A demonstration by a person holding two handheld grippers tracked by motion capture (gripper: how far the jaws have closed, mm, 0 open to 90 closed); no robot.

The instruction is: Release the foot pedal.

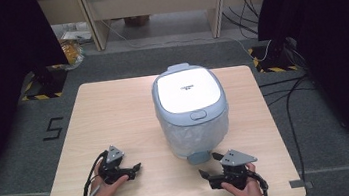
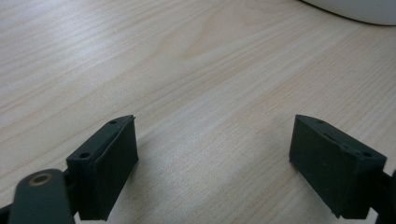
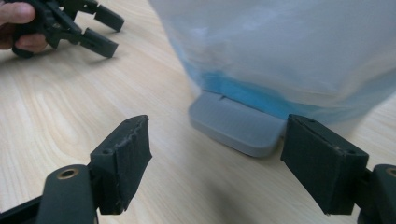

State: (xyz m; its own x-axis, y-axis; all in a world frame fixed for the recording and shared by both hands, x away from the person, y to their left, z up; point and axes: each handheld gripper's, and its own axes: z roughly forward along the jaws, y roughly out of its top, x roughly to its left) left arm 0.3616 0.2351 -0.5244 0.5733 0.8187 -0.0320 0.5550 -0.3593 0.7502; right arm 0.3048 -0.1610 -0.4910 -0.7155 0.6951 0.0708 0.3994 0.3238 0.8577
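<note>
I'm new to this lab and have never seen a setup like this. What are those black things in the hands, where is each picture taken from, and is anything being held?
No robot arm here: a person holds a hand-operated claw in each hand. The high view looks down on a wooden table. There the left claw is at the lower left and the right claw at the lower right.

The other two pictures come from cameras riding on the claws, looking along their own black jaws. The left gripper view shows its jaws apart over bare wood. The right gripper view shows its jaws apart, aimed at the grey foot pedal of a pedal bin, with nothing between them.

The bin, with a white lid and a plastic liner, stands on the table. Neither claw holds anything.
</note>
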